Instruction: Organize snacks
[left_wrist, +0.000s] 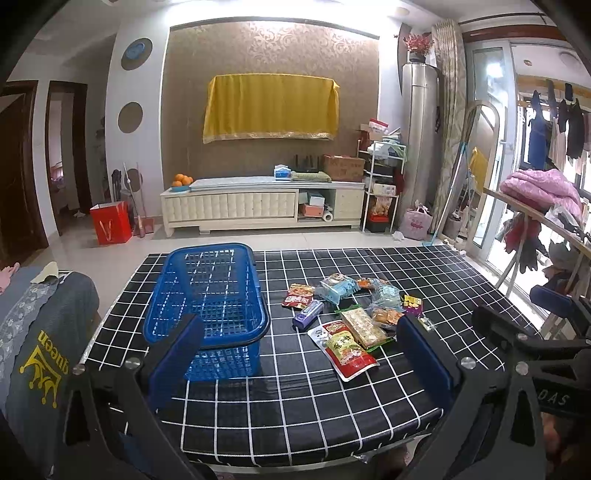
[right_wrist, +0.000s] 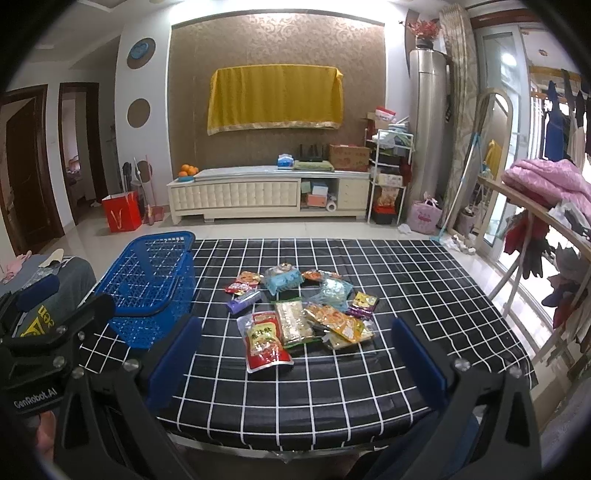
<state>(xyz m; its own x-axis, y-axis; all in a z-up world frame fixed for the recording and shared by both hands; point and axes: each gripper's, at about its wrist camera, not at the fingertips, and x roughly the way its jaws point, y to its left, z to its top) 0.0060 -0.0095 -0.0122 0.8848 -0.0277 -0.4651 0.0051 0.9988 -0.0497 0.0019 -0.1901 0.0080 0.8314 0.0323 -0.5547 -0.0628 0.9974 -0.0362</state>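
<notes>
Hovering over the near edge of the surface (left_wrist: 295, 406), both claws stand spread wide with nothing between their blue pads. I see my left claw (left_wrist: 301, 354) facing a blue basket (left_wrist: 207, 295) that sits on the left side of the black, white-gridded cloth; its left pad overlaps the basket's near corner in this view, though I cannot tell whether they touch. My right claw (right_wrist: 295, 350) looks straight at the snacks (right_wrist: 299, 310), a loose heap of packets lying just right of the basket, at the middle of the surface. Nearest me lies a red pouch (right_wrist: 266, 341), overlapped on its right by a long pale packet (right_wrist: 293, 321). A purple packet (right_wrist: 242, 301) lies between heap and basket. The basket holds none of the packets.
</notes>
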